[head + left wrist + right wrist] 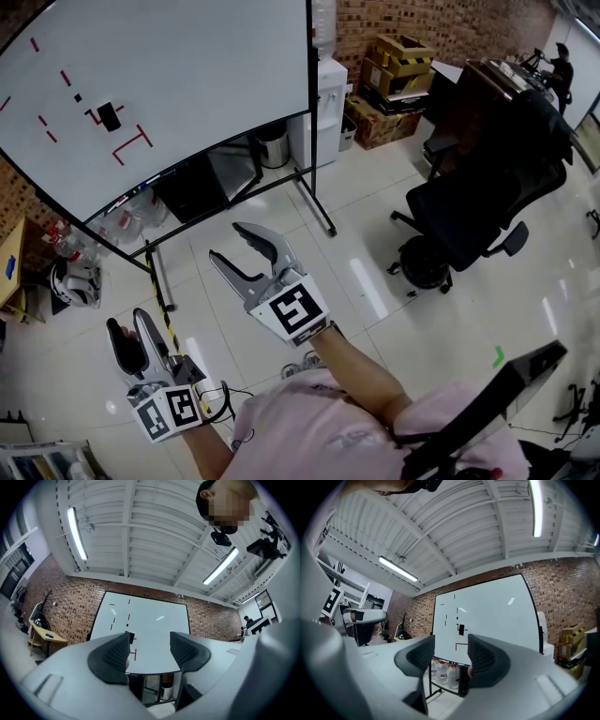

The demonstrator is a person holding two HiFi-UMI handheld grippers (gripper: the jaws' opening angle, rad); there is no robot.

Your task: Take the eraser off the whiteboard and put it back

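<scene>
The black eraser (109, 116) was stuck to the whiteboard (206, 75) among red marks (131, 142), well apart from both grippers. The left gripper (129, 328) and right gripper (230, 244) pointed toward the board, each with fingers spread and nothing between them.

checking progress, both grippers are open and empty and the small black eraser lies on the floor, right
Wrong place: the head view shows the small black rectangular eraser on the white whiteboard. Left gripper and right gripper are open, empty.
</scene>
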